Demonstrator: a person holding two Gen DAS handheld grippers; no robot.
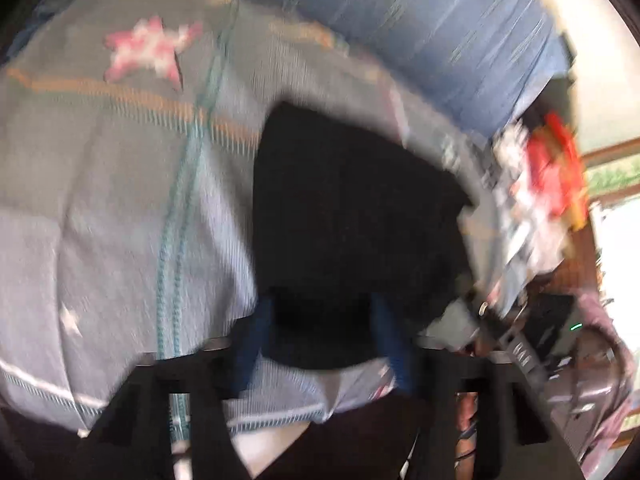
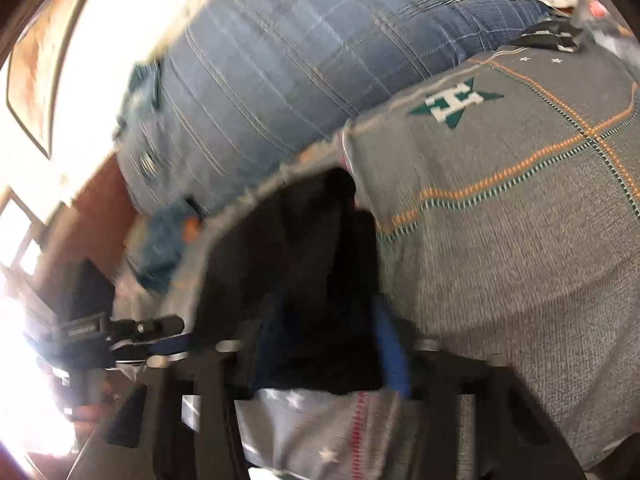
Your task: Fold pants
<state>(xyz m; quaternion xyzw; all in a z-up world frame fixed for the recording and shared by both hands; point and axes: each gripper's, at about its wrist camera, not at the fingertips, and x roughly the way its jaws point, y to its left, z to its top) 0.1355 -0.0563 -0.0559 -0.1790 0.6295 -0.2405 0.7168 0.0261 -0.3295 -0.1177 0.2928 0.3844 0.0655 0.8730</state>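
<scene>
Black pants (image 1: 352, 208) lie on a grey bedspread (image 1: 120, 184) with star patches. In the left wrist view my left gripper (image 1: 324, 320) stands with its blue fingers (image 1: 256, 336) spread wide at the near edge of the pants, the cloth between them. In the right wrist view the pants (image 2: 304, 264) look bunched and dark, and my right gripper (image 2: 324, 340) has its blue fingers (image 2: 390, 344) spread apart over the near edge of the cloth. Both views are motion-blurred.
A blue plaid blanket roll (image 1: 420, 20) lies behind the bedspread, also in the right wrist view (image 2: 304, 64). Red and white clutter (image 1: 540, 176) sits at the bed's right. The other gripper's body (image 2: 112, 332) shows at left. Bright windows (image 2: 24, 232) are at the left.
</scene>
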